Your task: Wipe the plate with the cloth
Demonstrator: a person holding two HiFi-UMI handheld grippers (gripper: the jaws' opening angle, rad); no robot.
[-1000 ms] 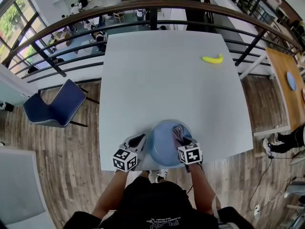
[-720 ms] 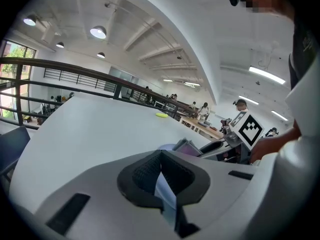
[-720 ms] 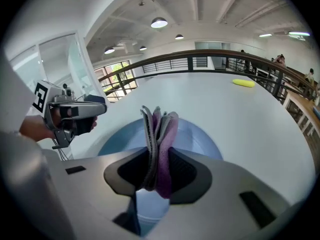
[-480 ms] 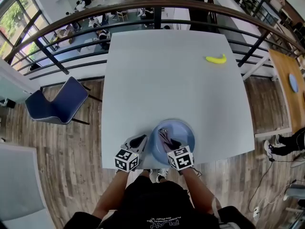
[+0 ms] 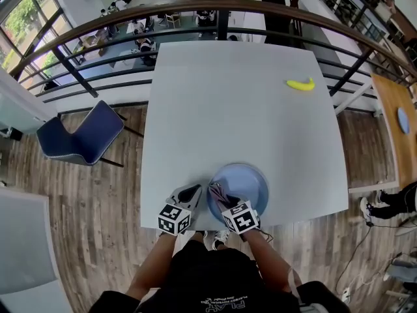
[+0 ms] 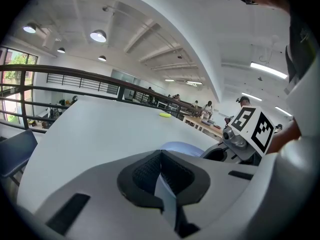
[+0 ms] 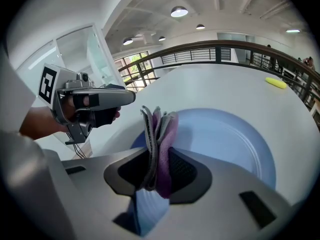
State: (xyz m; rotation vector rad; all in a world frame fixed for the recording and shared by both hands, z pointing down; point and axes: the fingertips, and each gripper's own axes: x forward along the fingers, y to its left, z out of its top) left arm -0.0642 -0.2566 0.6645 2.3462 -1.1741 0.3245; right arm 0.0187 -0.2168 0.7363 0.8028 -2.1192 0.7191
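There, plate [image 5: 251, 181] nears table [image 5: 241, 109] edge.

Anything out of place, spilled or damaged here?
Nothing is spilled or damaged. The one stray item is a banana lying alone at the far right of the table, unrelated to the wiping. The plate sits close to the table's near edge, with the cloth clamped in the right gripper over it.

**Head view:** overhead, looking steeply down on the whole surface [image 5: 241, 109].
**Left gripper view:** low and close at the near edge, facing across the surface toward its far side.
**Right gripper view:** close above the plate [image 7: 225, 139], facing likewise.
All three views share the plate and the banana [image 5: 300, 84].
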